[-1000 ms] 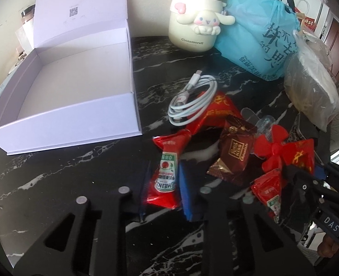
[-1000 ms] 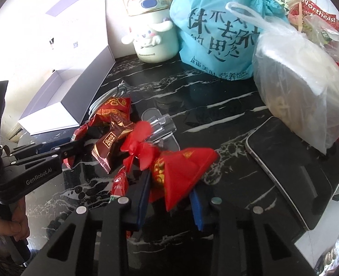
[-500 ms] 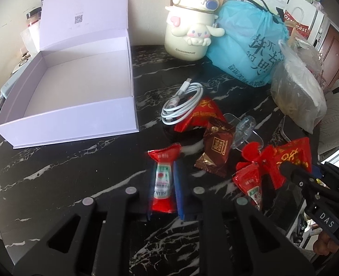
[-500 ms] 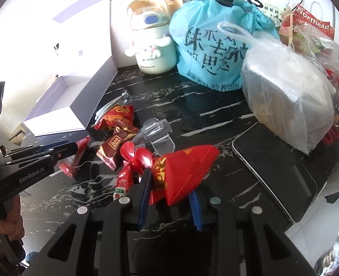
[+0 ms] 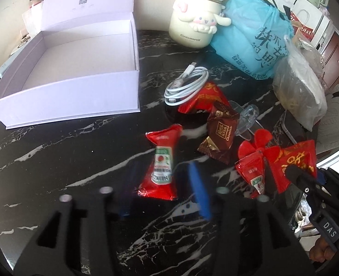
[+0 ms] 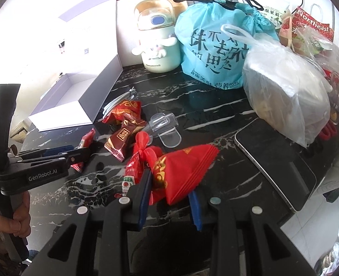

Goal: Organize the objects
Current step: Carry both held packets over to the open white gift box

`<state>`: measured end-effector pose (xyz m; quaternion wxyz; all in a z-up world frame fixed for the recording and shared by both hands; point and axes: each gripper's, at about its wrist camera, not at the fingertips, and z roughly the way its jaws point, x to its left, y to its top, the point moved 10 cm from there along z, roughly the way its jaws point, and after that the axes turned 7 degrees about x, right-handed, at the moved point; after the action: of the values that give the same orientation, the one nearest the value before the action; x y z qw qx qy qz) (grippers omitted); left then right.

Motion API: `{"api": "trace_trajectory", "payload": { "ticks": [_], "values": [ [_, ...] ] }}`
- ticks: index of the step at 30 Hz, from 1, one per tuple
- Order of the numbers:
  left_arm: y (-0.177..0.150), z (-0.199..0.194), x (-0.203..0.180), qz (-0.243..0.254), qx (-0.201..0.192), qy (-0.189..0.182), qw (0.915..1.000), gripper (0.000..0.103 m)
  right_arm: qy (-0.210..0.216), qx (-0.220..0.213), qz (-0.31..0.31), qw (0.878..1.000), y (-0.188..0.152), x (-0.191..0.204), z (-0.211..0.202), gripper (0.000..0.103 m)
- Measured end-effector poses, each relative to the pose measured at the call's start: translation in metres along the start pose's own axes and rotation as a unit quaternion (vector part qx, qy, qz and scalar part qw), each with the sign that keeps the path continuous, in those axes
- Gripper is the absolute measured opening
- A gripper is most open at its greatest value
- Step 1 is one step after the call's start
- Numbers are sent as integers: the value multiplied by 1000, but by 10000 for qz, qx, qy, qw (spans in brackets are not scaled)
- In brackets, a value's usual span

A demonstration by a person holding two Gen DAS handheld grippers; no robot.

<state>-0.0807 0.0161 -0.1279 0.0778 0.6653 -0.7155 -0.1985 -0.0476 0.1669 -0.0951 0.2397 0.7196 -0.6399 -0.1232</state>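
Left gripper (image 5: 162,186) spread around ketchup packet (image 5: 161,165); right gripper (image 6: 169,197) pinching red pouch (image 6: 185,170). Risk: slippery foil slipping before open box (image 5: 77,69).

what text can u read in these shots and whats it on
"Cinnamoroll": cream character bottle
"Kiss Chocolate", partly blurred: brown wrapper
"GenRobot.AI": left gripper
"DAS": right gripper
"Northeast": red bag
Chinese characters, not transcribed: blue bag
Ketchup sachet label and box lid QR code: too small to read
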Motion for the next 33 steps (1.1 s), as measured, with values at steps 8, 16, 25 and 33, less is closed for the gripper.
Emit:
{"api": "trace_trajectory", "payload": {
  "ticks": [8, 16, 25, 33],
  "values": [
    [3, 9, -6, 389, -125, 316, 9987, 51, -23, 125, 78, 9999, -5, -9, 9, 31],
    [10, 7, 2, 126, -233, 219, 9994, 16, 194, 195, 319, 9991, -5, -14, 22, 32],
    [9, 4, -3, 104, -195, 95, 9997, 13, 229, -141, 385, 9989, 2, -19, 13, 29],
    [9, -13, -4, 143, -321, 131, 9993, 13, 210, -306, 191, 9991, 7, -11, -4, 28]
  ]
}}
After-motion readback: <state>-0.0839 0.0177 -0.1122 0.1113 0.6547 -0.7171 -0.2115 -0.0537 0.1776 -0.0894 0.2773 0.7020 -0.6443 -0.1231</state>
